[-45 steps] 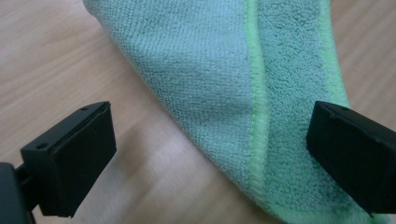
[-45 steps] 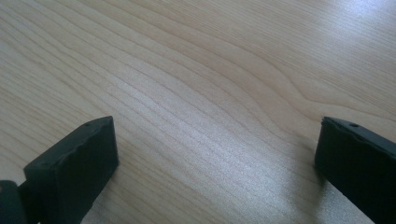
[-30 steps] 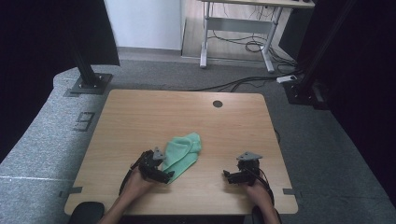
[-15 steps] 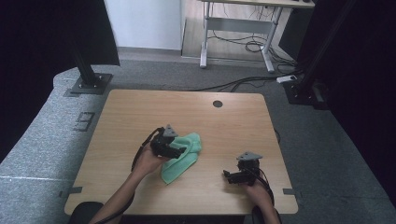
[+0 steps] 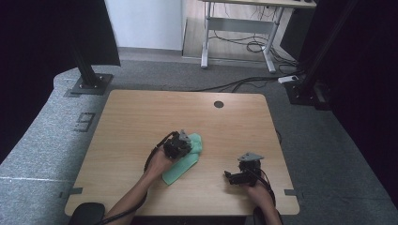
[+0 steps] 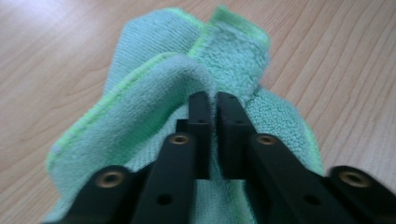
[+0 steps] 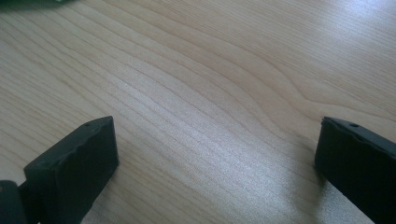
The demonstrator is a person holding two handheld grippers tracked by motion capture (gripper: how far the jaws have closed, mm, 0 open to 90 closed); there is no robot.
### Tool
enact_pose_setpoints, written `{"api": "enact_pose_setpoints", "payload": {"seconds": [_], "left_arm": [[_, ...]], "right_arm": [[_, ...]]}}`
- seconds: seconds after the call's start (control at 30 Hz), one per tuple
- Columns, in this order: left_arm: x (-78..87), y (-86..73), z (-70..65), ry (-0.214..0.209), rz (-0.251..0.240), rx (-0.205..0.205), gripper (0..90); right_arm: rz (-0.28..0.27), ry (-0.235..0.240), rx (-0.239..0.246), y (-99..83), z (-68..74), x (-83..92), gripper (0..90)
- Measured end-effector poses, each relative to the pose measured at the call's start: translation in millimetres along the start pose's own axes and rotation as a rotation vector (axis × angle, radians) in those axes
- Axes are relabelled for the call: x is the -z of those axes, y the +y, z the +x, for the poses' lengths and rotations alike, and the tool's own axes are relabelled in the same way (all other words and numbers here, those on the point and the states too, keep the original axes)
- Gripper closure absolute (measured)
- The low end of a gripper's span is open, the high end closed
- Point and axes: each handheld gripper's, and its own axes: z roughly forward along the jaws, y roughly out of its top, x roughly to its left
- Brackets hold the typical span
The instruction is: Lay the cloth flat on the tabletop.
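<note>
Left tool (image 6: pixel 209 100) pinches green cloth (image 5: pixel 184 164), lengthwise running near-left to far-right

High view overhead, tong cameras close, sharing table (image 5: pixel 141 117)

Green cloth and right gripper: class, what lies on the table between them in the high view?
Nothing: in the high view only bare wood of the table separates the green cloth from the right gripper.

No readable text, labels, brands or numbers on anything.
</note>
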Motion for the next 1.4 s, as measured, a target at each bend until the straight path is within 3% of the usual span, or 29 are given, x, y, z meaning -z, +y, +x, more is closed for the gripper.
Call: {"api": "enact_pose_setpoints", "payload": {"seconds": [0.23, 0.4, 0.7, 1.0, 1.1, 1.27, 1.4], "left_arm": [[39.6, 3.7, 9.2, 0.038, -0.094, 0.014, 86.8], [65.1, -8.9, 23.4, 0.068, -0.130, 0.067, 85.9], [91.7, -68.0, 45.7, 0.108, -0.154, 0.209, 80.9], [96.9, -112.1, 62.4, 0.169, -0.121, 0.316, 74.4], [96.2, -123.2, 66.6, 0.202, -0.097, 0.341, 65.7], [104.7, -125.0, 68.8, 0.238, -0.107, 0.351, 46.9], [116.3, -107.6, 65.7, 0.234, -0.150, 0.317, 40.1]], "right_arm": [[0.000, -0.001, -0.001, 0.0, 0.1, 0.0, 0.0], [0.000, -0.001, -0.001, 0.0, 0.1, 0.0, 0.0], [0.000, 0.000, 0.000, 0.0, 0.0, 0.0, 0.0], [0.000, 0.000, 0.000, 0.0, 0.1, 0.0, 0.0], [0.000, 0.000, 0.000, 0.0, 0.1, 0.0, 0.0], [0.000, 0.000, 0.000, 0.0, 0.1, 0.0, 0.0], [0.000, 0.000, 0.000, 0.0, 0.1, 0.0, 0.0]]}}
